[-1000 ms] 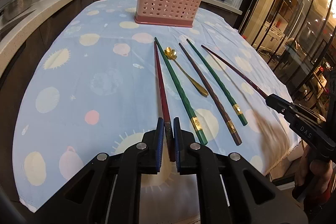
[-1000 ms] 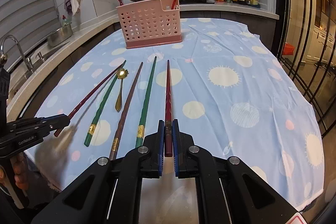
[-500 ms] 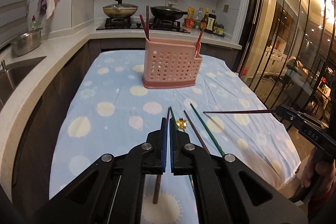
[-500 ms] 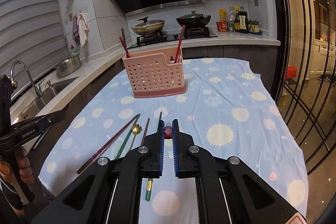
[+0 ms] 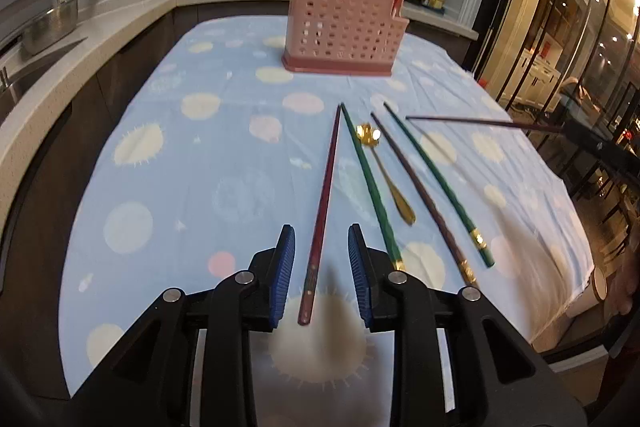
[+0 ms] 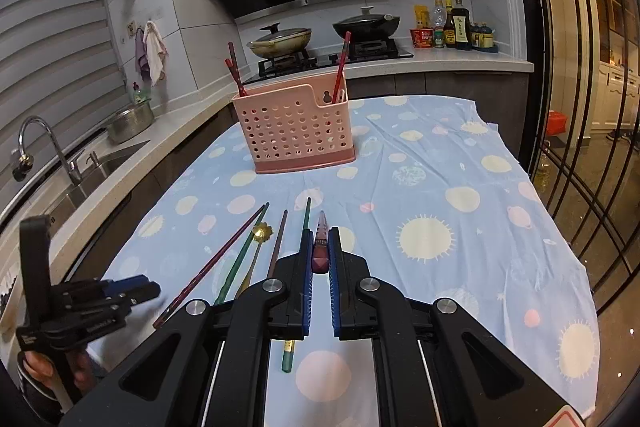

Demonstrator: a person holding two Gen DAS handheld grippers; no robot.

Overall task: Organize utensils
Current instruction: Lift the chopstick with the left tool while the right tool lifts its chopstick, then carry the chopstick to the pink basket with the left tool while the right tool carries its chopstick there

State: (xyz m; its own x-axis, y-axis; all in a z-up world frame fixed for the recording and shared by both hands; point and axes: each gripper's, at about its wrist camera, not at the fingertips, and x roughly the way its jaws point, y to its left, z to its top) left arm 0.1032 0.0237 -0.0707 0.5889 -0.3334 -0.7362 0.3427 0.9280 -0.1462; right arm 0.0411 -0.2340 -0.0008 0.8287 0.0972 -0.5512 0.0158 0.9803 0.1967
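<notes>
A pink perforated utensil holder [image 5: 344, 27] stands at the far end of the table and shows in the right wrist view too [image 6: 294, 129]; red chopsticks stand in it. My left gripper [image 5: 321, 269] is open, its blue pads either side of a red chopstick [image 5: 326, 187] lying on the cloth. Beside it lie two green chopsticks [image 5: 370, 187], a brown chopstick [image 5: 420, 195] and a gold spoon [image 5: 384, 171]. My right gripper [image 6: 320, 259] is shut on a dark red chopstick [image 6: 321, 239], held above the table; that chopstick shows in the air in the left wrist view [image 5: 480, 123].
The table carries a light blue cloth with sun and planet prints [image 6: 440, 211]. A counter with a sink and tap [image 6: 40, 139] runs along the left. A stove with pans [image 6: 324, 35] and sauce bottles [image 6: 452, 27] are behind the holder. Glass doors stand at the right.
My left gripper has let go of the red chopstick, opened, and come back down low over it. My right gripper has lifted its dark red chopstick off the cloth and still holds it.
</notes>
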